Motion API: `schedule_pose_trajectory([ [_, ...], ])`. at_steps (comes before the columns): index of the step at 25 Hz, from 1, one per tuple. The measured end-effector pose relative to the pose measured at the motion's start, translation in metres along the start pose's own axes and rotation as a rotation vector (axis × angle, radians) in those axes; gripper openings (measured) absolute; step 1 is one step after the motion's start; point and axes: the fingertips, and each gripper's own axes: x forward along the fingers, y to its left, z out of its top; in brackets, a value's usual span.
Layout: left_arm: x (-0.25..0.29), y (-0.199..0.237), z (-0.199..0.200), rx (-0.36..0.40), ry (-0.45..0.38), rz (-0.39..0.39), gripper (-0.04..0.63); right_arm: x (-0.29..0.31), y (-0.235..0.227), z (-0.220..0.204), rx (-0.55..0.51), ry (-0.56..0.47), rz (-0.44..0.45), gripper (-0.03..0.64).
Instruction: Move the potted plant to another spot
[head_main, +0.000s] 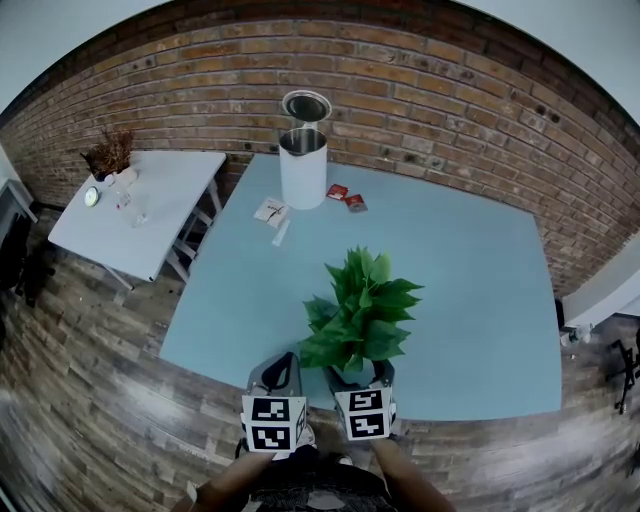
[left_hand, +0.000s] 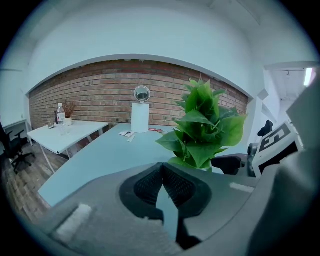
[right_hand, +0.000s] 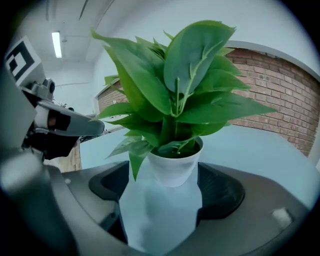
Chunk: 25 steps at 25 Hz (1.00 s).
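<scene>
The potted plant (head_main: 360, 310), broad green leaves in a small white pot (right_hand: 172, 167), stands near the front edge of the light blue table (head_main: 470, 300). My right gripper (head_main: 366, 384) reaches in from the front with its jaws open on either side of the pot; the pads stand close to the pot's wall without pressing on it. In the right gripper view the leaves (right_hand: 175, 95) fill the upper picture. My left gripper (head_main: 279, 374) hangs just left of the plant, shut, with nothing between its pads (left_hand: 150, 185). From the left gripper view the plant (left_hand: 202, 125) is to the right.
A white cylindrical bin (head_main: 303, 165) with a round lid raised behind it stands at the table's far edge. Red packets (head_main: 345, 197) and a white card (head_main: 271, 211) lie near it. A white side table (head_main: 150, 215) with small items stands to the left, before a brick wall.
</scene>
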Motion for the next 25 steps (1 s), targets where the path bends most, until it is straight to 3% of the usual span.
schedule_pose_trajectory([
  [11,0.017,0.009,0.005,0.009,0.006,-0.068,0.000,0.036,-0.012,0.006,0.022,0.017,-0.085,0.488],
  [18,0.023,0.006,0.003,0.018,0.011,-0.105,0.000,0.043,-0.023,0.005,0.033,0.016,-0.156,0.494],
  [25,0.025,0.002,0.000,0.034,0.013,-0.124,0.000,0.052,-0.026,-0.001,0.042,0.025,-0.168,0.494],
])
